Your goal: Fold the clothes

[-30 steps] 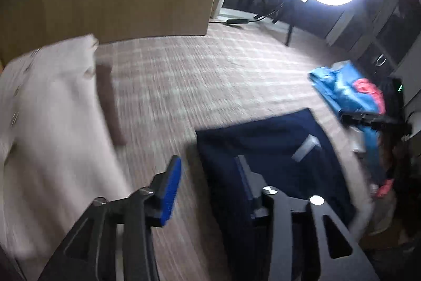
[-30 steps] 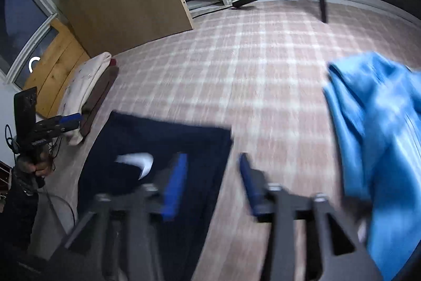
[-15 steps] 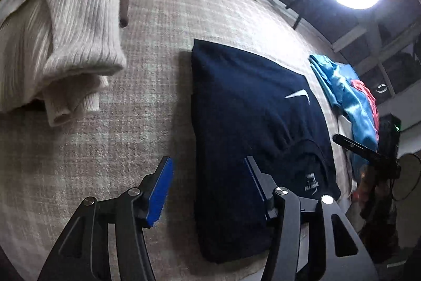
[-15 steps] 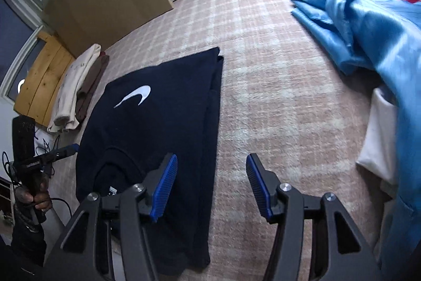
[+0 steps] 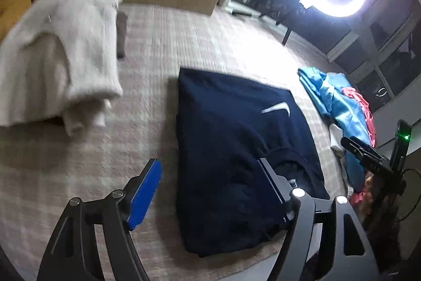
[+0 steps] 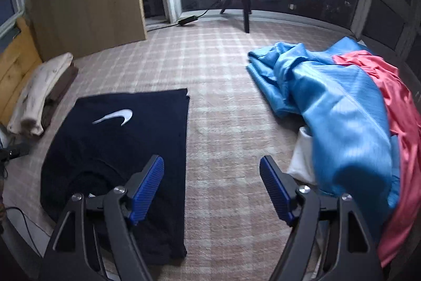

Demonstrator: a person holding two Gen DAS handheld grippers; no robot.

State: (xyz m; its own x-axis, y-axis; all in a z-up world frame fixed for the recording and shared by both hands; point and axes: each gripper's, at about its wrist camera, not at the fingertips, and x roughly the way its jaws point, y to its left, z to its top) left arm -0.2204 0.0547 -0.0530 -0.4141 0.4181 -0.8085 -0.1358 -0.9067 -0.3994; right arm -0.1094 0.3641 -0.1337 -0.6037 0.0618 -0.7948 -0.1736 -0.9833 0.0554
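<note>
Two grippers spread wide, nothing pinched

Lay flat on checked carpet (image 6: 223, 123): navy shirt (image 5: 236, 149), folded, lower centre of left view, passing between the left gripper (image 5: 210, 191) pads. Sat under the left pad of the right gripper (image 6: 211, 183), lower left of right view. Hovered higher than half a second before; blue cloth (image 6: 329, 107) slid rightward.

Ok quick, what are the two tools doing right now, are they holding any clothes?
Left tool: open, holding nothing, above the navy shirt.
Right tool: open, holding nothing.
</note>
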